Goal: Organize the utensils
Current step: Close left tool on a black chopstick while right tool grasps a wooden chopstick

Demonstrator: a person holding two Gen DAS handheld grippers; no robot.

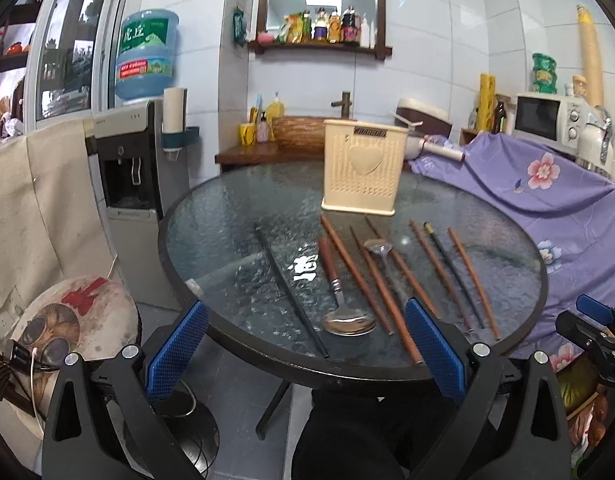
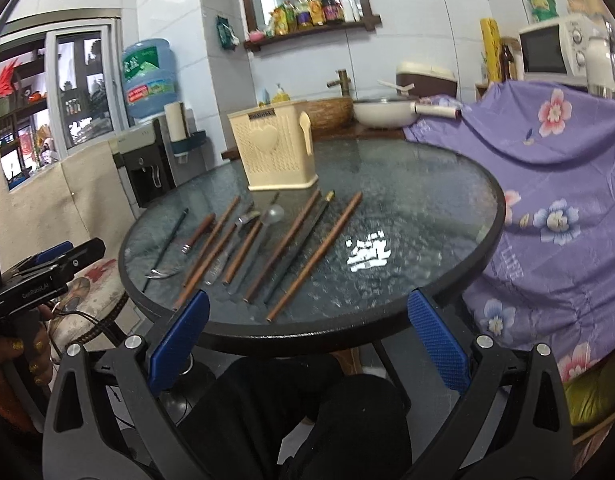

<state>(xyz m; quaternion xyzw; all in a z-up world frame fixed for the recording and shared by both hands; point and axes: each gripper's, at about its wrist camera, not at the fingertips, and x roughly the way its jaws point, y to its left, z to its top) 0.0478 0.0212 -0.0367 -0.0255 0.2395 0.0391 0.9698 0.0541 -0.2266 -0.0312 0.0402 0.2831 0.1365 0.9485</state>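
Observation:
A cream utensil holder with a heart on its front (image 1: pixel 364 167) (image 2: pixel 274 152) stands at the far side of a round glass table (image 1: pixel 227 216) (image 2: pixel 427 200). In front of it lie several brown chopsticks (image 1: pixel 357 276) (image 2: pixel 314 252), a black chopstick (image 1: pixel 290 288), a wooden-handled spoon (image 1: pixel 339 292) and a small metal spoon (image 1: pixel 381 250). My left gripper (image 1: pixel 307 352) is open and empty at the table's near edge, just before the spoon. My right gripper (image 2: pixel 307 344) is open and empty at the near edge too, right of the utensils.
A stool with a printed cushion (image 1: pixel 79 320) stands left of the table. A purple floral cloth (image 1: pixel 547 200) (image 2: pixel 555 184) covers furniture on the right. A water dispenser (image 1: pixel 127 152) and a wooden sink counter (image 1: pixel 267 148) stand behind.

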